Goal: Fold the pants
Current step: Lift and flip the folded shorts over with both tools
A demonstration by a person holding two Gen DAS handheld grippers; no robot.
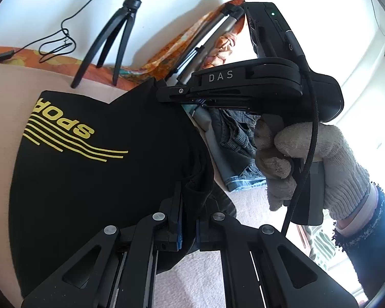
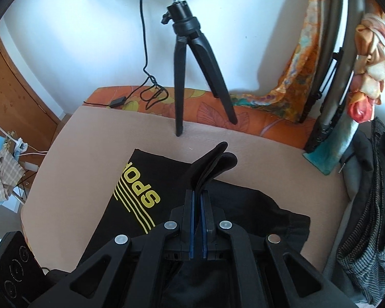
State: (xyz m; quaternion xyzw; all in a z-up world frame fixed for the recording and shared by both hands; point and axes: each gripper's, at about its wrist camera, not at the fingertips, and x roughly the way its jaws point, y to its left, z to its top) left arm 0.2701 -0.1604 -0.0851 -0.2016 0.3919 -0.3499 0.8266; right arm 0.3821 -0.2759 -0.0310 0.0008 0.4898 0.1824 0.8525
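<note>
Black pants (image 1: 95,179) with yellow "SPORT" lettering and stripes lie on a beige cloth (image 1: 2,107); they also show in the right wrist view (image 2: 151,179). My left gripper (image 1: 188,218) is shut on a bunched black edge of the pants. My right gripper (image 2: 198,205) is shut on a folded black edge that sticks up past its fingertips. In the left wrist view the right gripper (image 1: 166,93) is held by a gloved hand (image 1: 308,159) just above the far edge of the pants.
A black tripod (image 2: 190,66) with a ring light stands at the back of the beige cloth (image 2: 256,154), with a cable (image 2: 146,87) beside it. Folded tripod legs and an orange patterned cloth (image 2: 297,69) lean at the right. Other clothes (image 2: 372,205) pile at the right edge.
</note>
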